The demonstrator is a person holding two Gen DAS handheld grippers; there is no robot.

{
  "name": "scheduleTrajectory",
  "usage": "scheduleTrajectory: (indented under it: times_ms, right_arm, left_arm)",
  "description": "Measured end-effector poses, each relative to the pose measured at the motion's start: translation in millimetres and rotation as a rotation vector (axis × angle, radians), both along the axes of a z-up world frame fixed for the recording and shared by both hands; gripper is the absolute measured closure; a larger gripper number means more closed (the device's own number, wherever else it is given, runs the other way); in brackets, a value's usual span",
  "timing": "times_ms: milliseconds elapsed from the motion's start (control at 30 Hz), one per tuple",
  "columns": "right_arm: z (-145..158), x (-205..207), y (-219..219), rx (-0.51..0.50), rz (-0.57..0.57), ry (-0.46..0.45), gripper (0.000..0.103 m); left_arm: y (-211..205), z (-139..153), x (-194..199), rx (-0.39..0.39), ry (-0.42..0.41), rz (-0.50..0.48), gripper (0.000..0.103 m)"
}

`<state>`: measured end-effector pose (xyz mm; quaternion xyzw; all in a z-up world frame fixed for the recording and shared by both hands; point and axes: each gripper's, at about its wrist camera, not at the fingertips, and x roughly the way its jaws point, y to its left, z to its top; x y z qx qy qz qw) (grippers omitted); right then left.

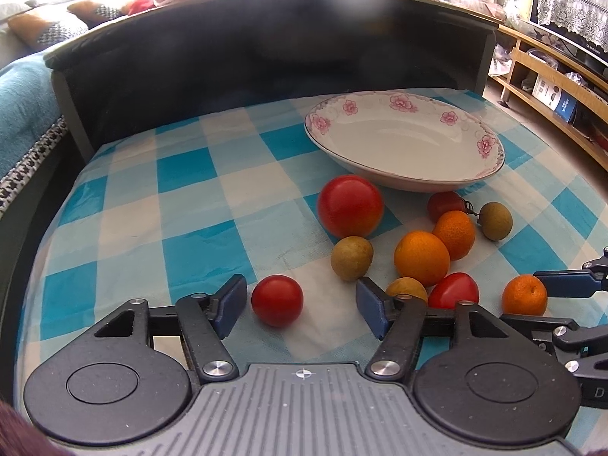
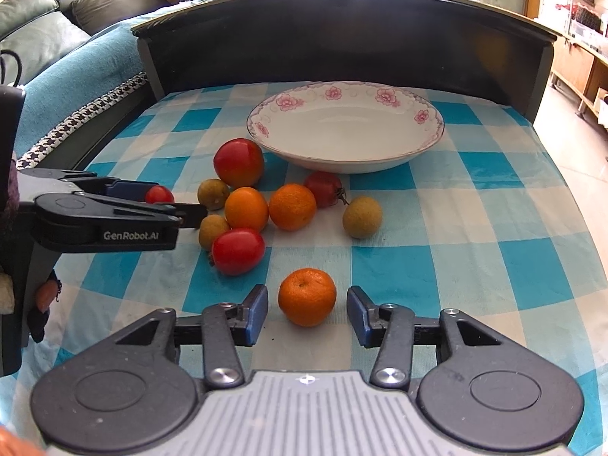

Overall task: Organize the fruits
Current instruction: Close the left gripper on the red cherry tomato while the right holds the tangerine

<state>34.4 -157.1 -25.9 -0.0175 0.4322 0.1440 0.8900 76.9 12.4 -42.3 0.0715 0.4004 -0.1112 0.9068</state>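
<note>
"GenRobot.AI" on left claw (image 2: 173, 199), released around tomato (image 1: 277, 300); right claw (image 2: 307, 313) released around tangerine (image 2: 307, 296).

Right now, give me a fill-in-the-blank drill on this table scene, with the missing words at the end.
1. The plate holds ___ fruit.
2. Between the open jaws of the right hand-held gripper sits a ___.
3. Between the open jaws of the left hand-held gripper sits a small ___.
4. The cloth is checked white and ___.

Missing words: no; tangerine; tomato; blue
</note>
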Motion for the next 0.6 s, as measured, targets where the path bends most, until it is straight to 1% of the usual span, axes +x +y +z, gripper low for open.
scheduleTrajectory:
  times_ms: [100,167,200,233,267,333,433,600]
  right_arm:
    - [-0.5,-1.1,2.8,-0.024,0.007,-0.007,0.056]
    - [-0.4,-2.5,4.4,-0.047,0.007,-0.012,0.061]
    - [-0.2,-3.0,4.6,-0.053,0.008,-0.012,0.065]
    - [0.0,-3.4,4.2,-0.049,0.008,-0.009,0.068]
    - [0.3,-3.3,3.5,-0.044,0.008,-0.003,0.068]
    - [0.8,-4.1,2.8,-0.042,0.006,0.006,0.068]
    - [1.9,-6.8,1.9,-0.039,0.004,0.015,0.069]
    - [5.0,-12.3,-1.6,-0.013,0.002,0.037,0.069]
  left_arm:
    - [0.2,0.7,-1.3,0.000,-0.003,0.001,0.035]
    - [1.3,1.7,-2.5,0.000,-0.004,0.006,0.044]
    - [2.7,2.7,-3.0,-0.004,-0.003,0.007,0.047]
    - [3.9,3.7,-3.5,-0.007,0.001,0.009,0.053]
    - [5.1,4.4,-4.3,-0.008,0.005,0.010,0.059]
    - [6.6,5.7,-6.7,-0.010,0.013,0.017,0.063]
    - [6.7,6.3,-9.6,-0.013,0.025,0.020,0.067]
    - [5.1,7.8,-15.6,-0.004,0.044,0.024,0.067]
